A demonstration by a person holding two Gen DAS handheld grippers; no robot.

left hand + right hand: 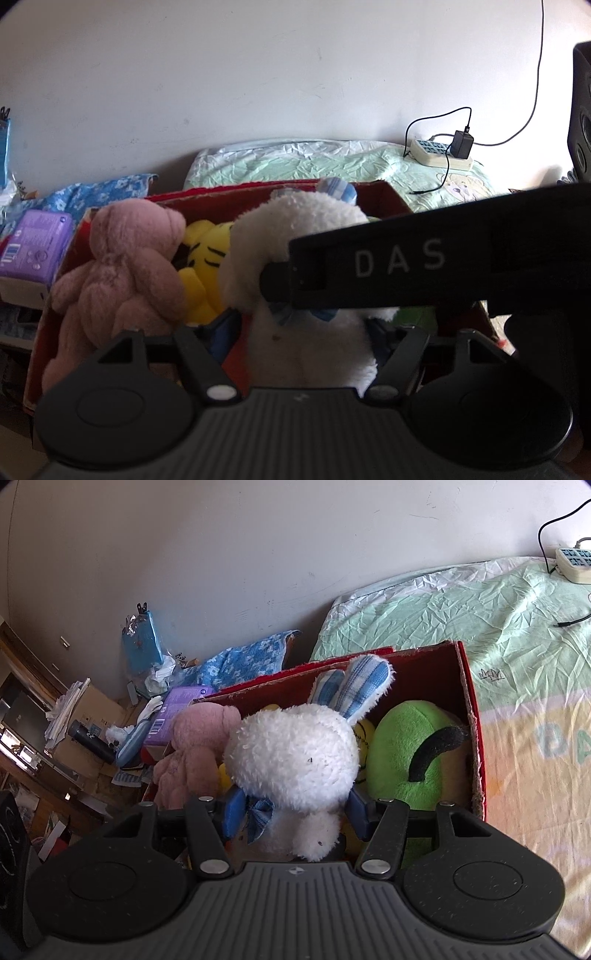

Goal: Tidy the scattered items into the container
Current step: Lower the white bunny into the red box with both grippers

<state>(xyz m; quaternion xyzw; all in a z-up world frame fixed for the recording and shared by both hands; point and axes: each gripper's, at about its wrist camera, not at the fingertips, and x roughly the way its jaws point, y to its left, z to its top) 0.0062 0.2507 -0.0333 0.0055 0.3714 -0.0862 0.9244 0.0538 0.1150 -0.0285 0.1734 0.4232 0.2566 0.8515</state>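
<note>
A white rabbit (291, 753) with blue checked ears fills the centre of the right wrist frame, its neck clamped between the blue pads (234, 810) of the right gripper (295, 812), just above a blue bow. The toy stands upright over a red box (469, 686) that rests on a pale green bedsheet (498, 605). Inside the box, a pink bear (195, 753) leans at the left side and a green plush (406, 753) with a black stripe lies at the right; a sliver of yellow shows behind the rabbit.

In the left wrist frame the rabbit (295, 236) sits at centre between the fingers of the left gripper (301, 332), but the pads are largely hidden behind the toy, so whether they press on it cannot be told. The right gripper's black finger, lettered "DAS", crosses in from the right and touches the rabbit's neck. The bear (122, 273) is at the left of the box (391, 199), with a yellow plush (207, 258) between it and the rabbit. A purple packet (33, 247) lies outside the box at far left; a power strip (439, 151) with a black adapter sits on the sheet at upper right.
</note>
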